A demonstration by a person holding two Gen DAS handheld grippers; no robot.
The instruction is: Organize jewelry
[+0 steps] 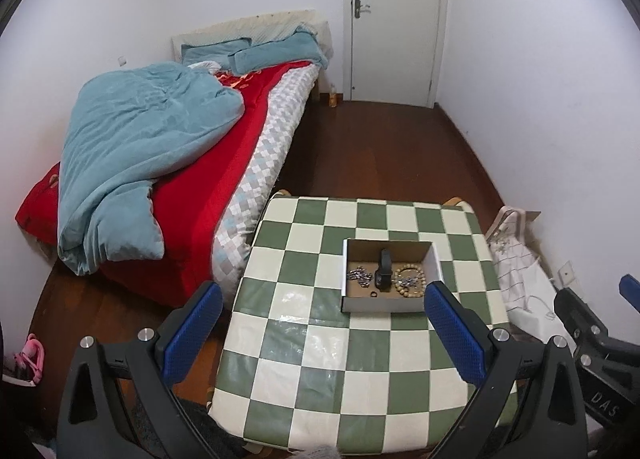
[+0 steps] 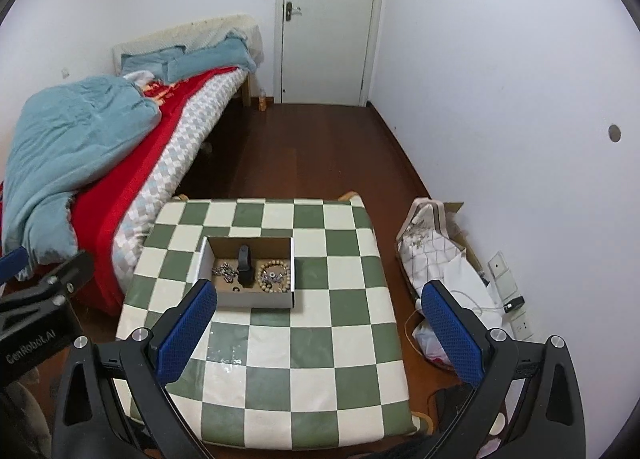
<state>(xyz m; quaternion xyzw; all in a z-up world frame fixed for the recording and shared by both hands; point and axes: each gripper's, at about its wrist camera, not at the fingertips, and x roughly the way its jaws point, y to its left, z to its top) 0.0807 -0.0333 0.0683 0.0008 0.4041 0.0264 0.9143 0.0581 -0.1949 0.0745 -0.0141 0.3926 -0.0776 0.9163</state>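
A small open cardboard box (image 1: 352, 305) (image 2: 256, 302) sits on the green-and-white checked table (image 1: 320, 359) (image 2: 304, 359). Inside lie a silver chain (image 1: 359, 275) (image 2: 223, 272), a black watch (image 1: 384, 271) (image 2: 245, 266), a wooden bead bracelet (image 1: 409, 279) (image 2: 274, 277) and a small dark ring (image 1: 374, 294) (image 2: 236, 290). My left gripper (image 1: 324, 307) is open and empty, held above the table's near side. My right gripper (image 2: 320, 307) is open and empty, a little back from the box. Each gripper shows at the edge of the other's view.
A bed (image 1: 168, 163) with a blue quilt and red blanket stands left of the table. A white door (image 1: 396, 19) is at the far wall. A bag and pillow (image 2: 436, 259) lie on the floor right of the table, by the wall sockets.
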